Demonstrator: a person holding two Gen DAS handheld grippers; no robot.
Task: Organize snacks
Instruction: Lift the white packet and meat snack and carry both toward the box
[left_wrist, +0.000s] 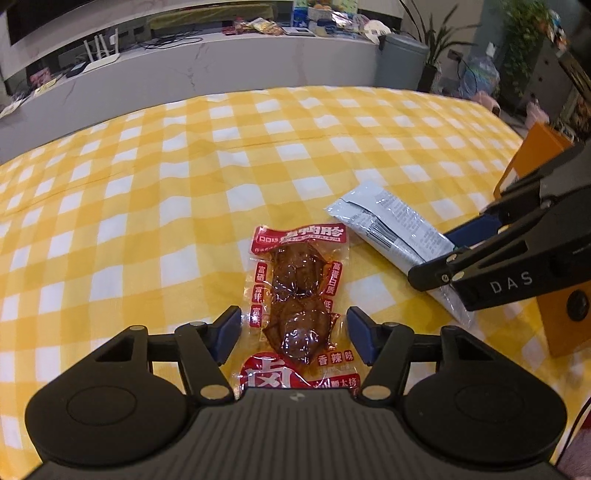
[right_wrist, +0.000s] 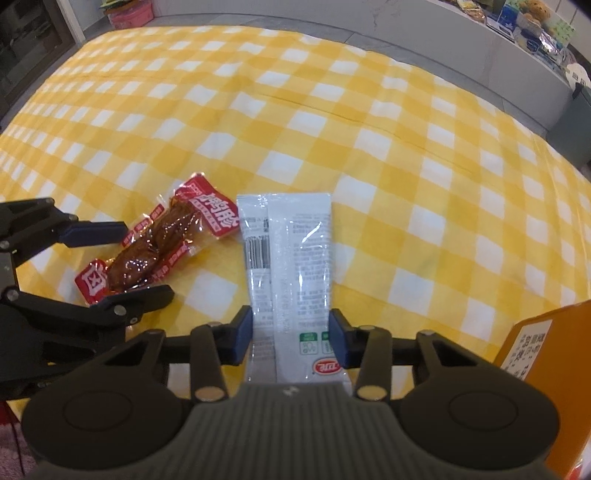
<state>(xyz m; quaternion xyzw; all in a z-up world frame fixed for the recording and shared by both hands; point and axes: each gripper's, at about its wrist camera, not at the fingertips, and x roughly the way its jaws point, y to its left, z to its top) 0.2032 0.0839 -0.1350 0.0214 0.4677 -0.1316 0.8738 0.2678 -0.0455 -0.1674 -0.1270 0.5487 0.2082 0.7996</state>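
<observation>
Right wrist view: my right gripper (right_wrist: 291, 334) straddles the white packet (right_wrist: 291, 258), unclosed; left gripper (left_wrist: 293, 334) open around the slippery red pouch (left_wrist: 297, 295) beside it; pinch mid-body.

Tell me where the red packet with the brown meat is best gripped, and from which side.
Grip the red meat packet across its narrow width, at the lower brown lump. It lies flat and lengthwise between the open fingers of the left tool, so closing from above and behind, one pad on each long edge, seems best.

A home living room: checked tablecloth (left_wrist: 184, 155), TV ledge (left_wrist: 221, 62) with router (left_wrist: 101, 55), houseplants (left_wrist: 524, 40).
</observation>
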